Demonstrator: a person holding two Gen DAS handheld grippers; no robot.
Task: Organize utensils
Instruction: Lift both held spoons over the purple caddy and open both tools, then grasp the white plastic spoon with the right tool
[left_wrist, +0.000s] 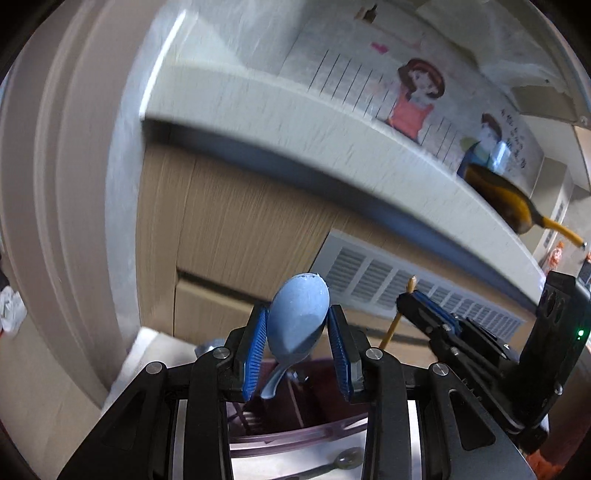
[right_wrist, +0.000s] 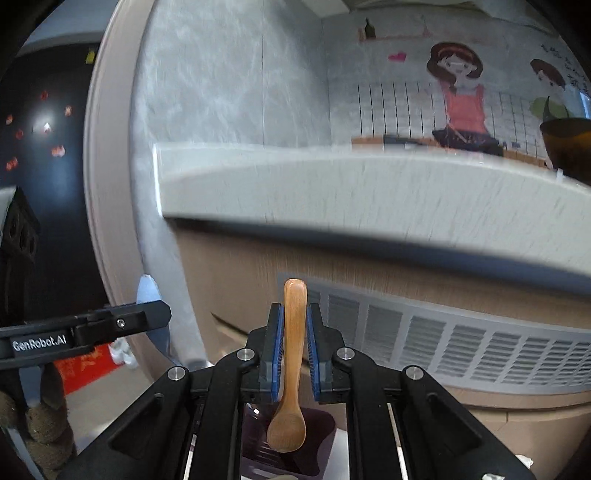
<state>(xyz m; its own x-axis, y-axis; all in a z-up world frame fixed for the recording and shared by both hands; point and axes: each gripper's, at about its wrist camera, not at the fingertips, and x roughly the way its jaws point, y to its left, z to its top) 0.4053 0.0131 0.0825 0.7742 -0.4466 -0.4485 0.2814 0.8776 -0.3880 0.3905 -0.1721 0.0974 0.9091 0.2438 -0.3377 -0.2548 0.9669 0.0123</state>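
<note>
Below both grippers, at the bottom edge of each wrist view, sits a dark purple utensil holder (right_wrist: 317, 435) with slotted compartments, and the coming move most likely turns on how each spoon lines up with it. The left gripper (left_wrist: 298, 347) is clamped on a blue spoon (left_wrist: 297, 317) by its bowl, which stands up between the blue pads while the handle hangs back and down toward the holder. The right gripper (right_wrist: 294, 350) is clamped on the handle of a wooden spoon (right_wrist: 291, 365), whose long axis runs along the fingers: the handle tip points away and upward, the bowl hangs low, just over the holder's opening. Judging by this, the right hand looks closer to a drop, since its spoon is already roughly over the slot, though which compartment I cannot tell. A third, greyish spoon (left_wrist: 343, 461) lies on the white surface below the left gripper, not yet sorted. Both views are smeared, with a white counter edge (right_wrist: 332, 192) and a vent grille (right_wrist: 480, 343) well beyond the claws.
</note>
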